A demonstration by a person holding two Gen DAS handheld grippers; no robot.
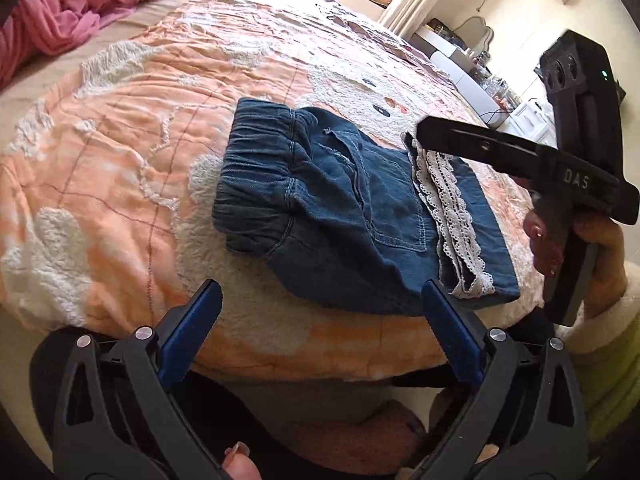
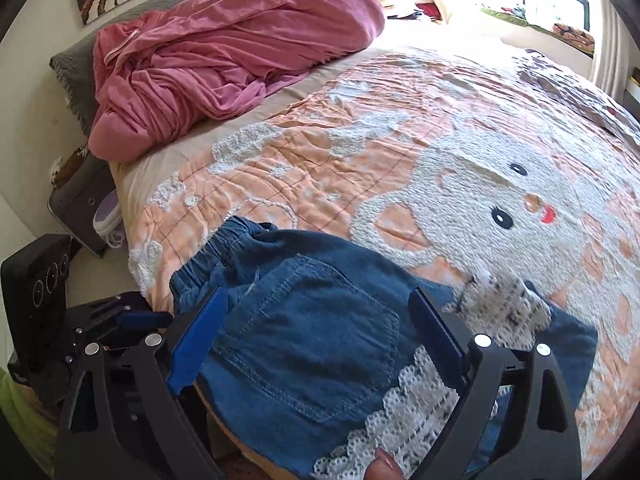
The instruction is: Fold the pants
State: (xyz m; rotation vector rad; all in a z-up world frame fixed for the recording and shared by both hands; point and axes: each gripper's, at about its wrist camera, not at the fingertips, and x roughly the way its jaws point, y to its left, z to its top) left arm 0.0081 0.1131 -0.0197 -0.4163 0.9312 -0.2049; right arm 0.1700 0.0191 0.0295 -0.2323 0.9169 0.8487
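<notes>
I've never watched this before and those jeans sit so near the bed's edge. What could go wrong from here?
The folded pants lie close to the quilt's front edge, so a nudge might slide them off. The lace trim looks loose and could snag on a finger. Both the left gripper and right gripper have open jaws holding nothing, so the fold may spring open.

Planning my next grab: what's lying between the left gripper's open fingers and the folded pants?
Only bare orange-and-white bedspread, seen in the left wrist view; the left gripper hangs open short of the folded denim pants.
</notes>
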